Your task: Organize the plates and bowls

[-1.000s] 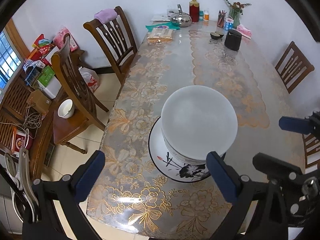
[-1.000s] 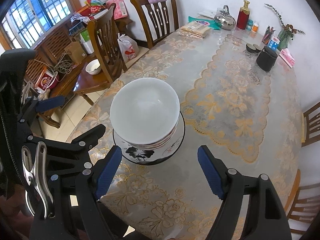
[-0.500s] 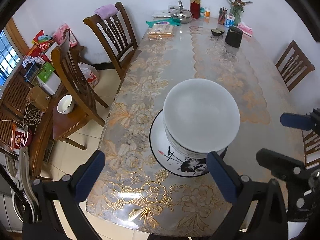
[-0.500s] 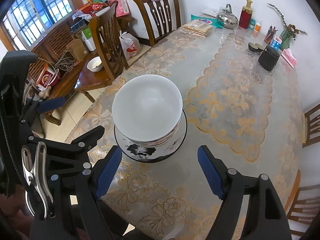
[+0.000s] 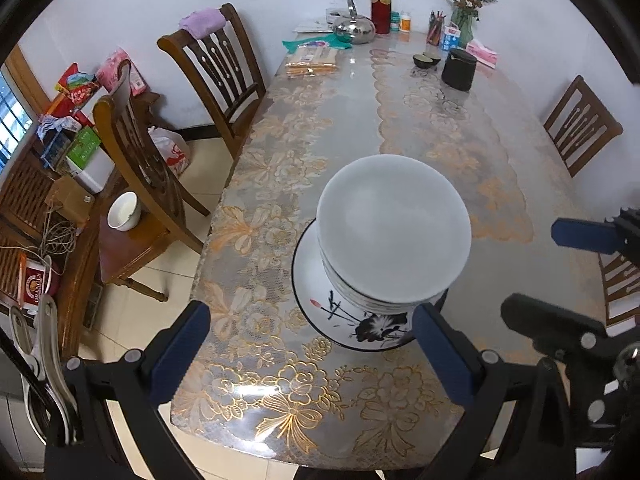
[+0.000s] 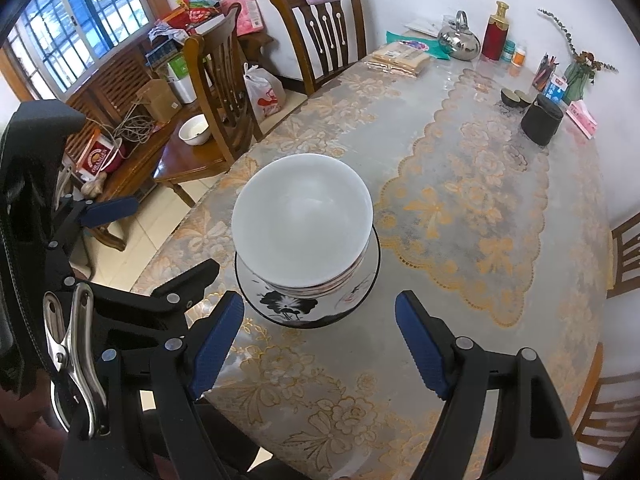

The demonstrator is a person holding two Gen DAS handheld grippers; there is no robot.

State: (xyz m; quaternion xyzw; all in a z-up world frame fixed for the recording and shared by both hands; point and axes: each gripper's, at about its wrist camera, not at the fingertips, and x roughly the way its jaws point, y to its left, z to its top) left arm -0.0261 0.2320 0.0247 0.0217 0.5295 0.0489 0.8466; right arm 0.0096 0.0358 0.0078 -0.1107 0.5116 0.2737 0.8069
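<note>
Nothing has shifted since a second ago. Left gripper (image 5: 310,354) hangs wide open, empty; near the table's near edge a stack of white ceramic bowls (image 5: 394,232) sits on a flower-painted white plate (image 5: 320,304); right gripper (image 6: 320,340) gapes empty too.

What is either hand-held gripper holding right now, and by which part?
Nothing. The left hand-held gripper and the right hand-held gripper are both open and empty, short of the stack of white bowls on the flower-painted plate.
</note>
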